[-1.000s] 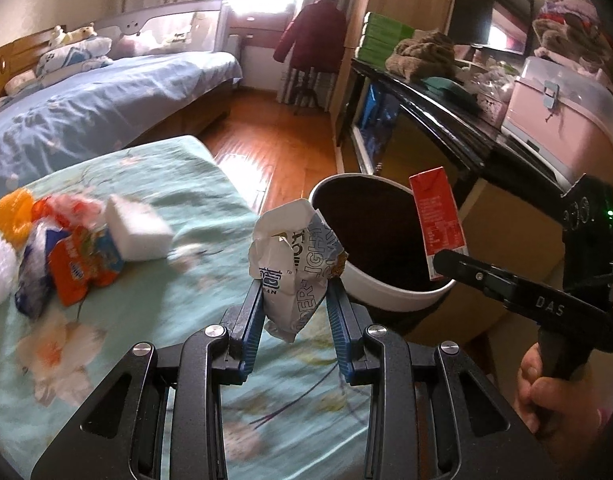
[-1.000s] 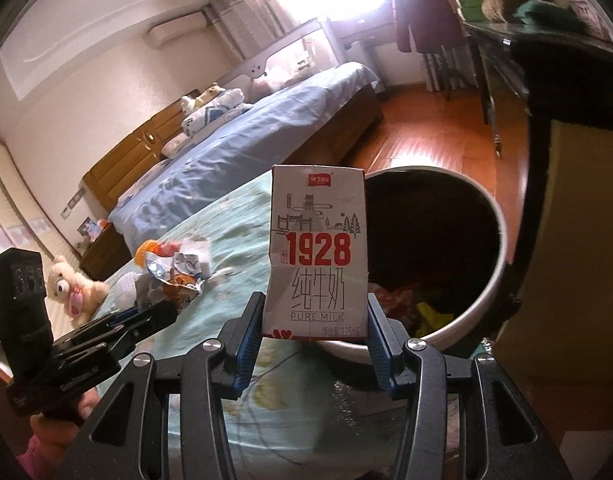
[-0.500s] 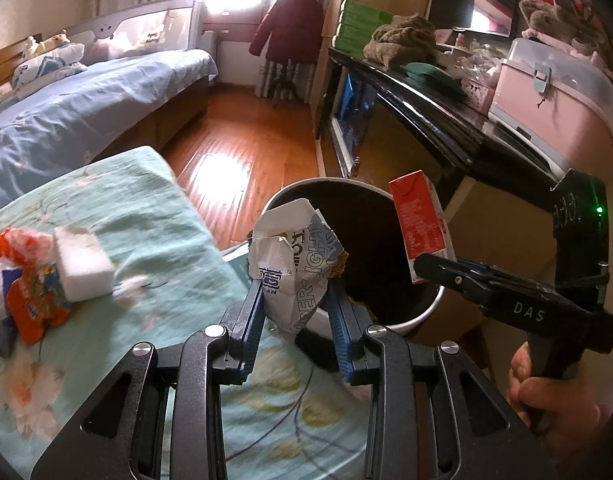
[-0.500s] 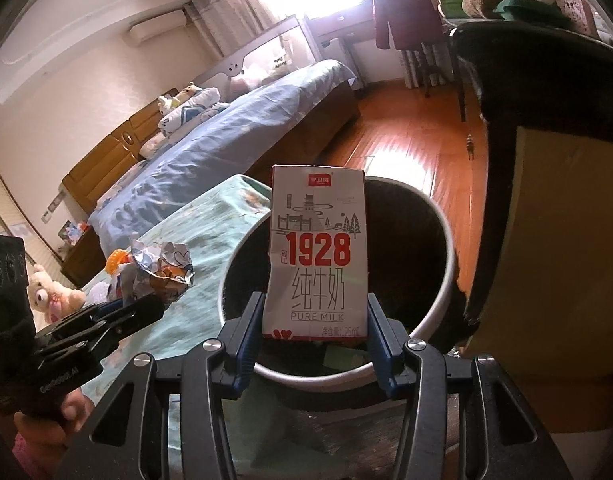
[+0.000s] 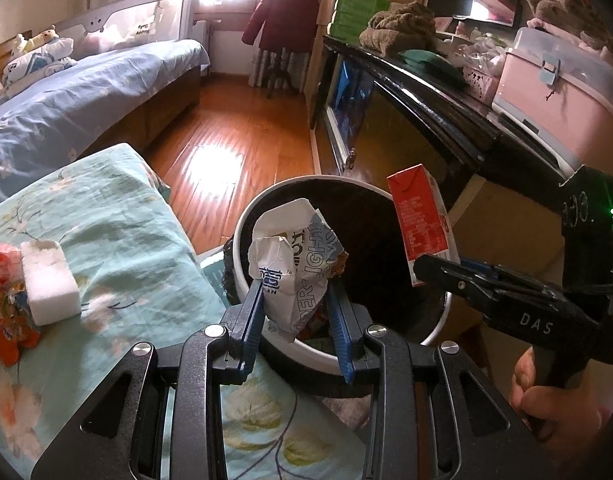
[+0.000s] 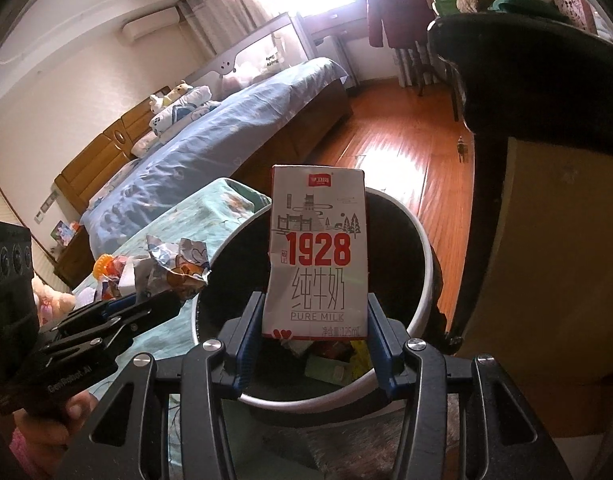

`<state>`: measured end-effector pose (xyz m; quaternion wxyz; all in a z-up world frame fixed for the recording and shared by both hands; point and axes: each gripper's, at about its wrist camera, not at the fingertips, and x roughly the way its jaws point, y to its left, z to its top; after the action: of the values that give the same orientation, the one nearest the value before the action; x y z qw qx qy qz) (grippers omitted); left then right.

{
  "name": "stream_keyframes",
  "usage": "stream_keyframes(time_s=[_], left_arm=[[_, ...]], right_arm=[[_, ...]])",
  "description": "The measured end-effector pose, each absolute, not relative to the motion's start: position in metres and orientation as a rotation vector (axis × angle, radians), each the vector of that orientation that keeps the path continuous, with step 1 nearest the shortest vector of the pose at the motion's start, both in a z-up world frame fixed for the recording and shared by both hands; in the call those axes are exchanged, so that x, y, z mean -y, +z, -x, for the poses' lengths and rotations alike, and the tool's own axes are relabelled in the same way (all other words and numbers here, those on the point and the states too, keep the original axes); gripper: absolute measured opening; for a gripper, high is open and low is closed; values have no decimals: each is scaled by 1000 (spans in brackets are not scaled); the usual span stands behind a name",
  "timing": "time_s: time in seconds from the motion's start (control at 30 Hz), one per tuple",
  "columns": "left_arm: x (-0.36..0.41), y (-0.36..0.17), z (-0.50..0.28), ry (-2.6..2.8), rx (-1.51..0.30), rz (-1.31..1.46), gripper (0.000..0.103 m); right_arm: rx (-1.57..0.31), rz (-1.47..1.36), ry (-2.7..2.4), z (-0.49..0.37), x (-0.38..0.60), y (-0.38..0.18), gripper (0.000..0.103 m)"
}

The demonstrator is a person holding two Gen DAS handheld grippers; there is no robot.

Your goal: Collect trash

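Note:
My left gripper (image 5: 295,292) is shut on a crumpled white and blue wrapper (image 5: 296,264), held over the near rim of a round white trash bin (image 5: 436,328) lined in black. My right gripper (image 6: 313,312) is shut on a small red and white milk carton (image 6: 317,256) marked 1928, upright above the same bin (image 6: 424,276). In the left wrist view the carton (image 5: 420,222) hangs over the bin's right side in the right gripper (image 5: 434,266). In the right wrist view the wrapper (image 6: 174,266) sits in the left gripper (image 6: 168,298) at the bin's left edge. Trash lies in the bin's bottom.
A teal flowered bedspread (image 5: 118,240) carries a white sponge block (image 5: 48,282) and orange snack wrappers (image 5: 4,312). A black cabinet (image 5: 434,108) with a pink box (image 5: 554,96) stands right of the bin. A blue bed (image 5: 74,96) and wooden floor (image 5: 234,140) lie beyond.
Both grippers moved toward the bin with their loads. The wrapper went from above the bedspread to over the bin's rim, and the carton now hangs over the bin's opening.

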<state>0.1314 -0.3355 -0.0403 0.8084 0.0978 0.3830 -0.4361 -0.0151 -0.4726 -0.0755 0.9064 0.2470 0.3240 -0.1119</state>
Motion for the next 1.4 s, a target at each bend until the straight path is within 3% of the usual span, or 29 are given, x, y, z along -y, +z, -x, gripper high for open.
stream_keyframes(time_s=[0.3, 0.37, 0.47, 0.67, 0.77, 0.83, 0.87, 1.4], left_arm=[[345, -43, -133, -938, -825, -220, 31], [346, -43, -134, -934, -823, -217, 37], [347, -45, -136, -923, -830, -211, 55], [333, -45, -139, -911, -841, -175, 62], [314, -47, -143, -889, -857, -137, 68], [300, -49, -146, -868, -863, -122, 68], [291, -50, -148, -850, -864, -113, 69], [173, -61, -154, -650, -851, 0, 69]], right_arm=[[-679, -524, -242, 13, 482, -79, 49], [-680, -526, -248, 13, 485, -79, 49], [-677, -551, -244, 13, 488, -79, 52], [-660, -583, -251, 19, 490, -77, 59], [-649, -591, -242, 22, 486, -75, 71], [-636, -610, -216, 23, 479, -76, 89], [-634, -613, -205, 21, 476, -76, 91], [-671, -537, -48, -11, 392, -69, 91]])
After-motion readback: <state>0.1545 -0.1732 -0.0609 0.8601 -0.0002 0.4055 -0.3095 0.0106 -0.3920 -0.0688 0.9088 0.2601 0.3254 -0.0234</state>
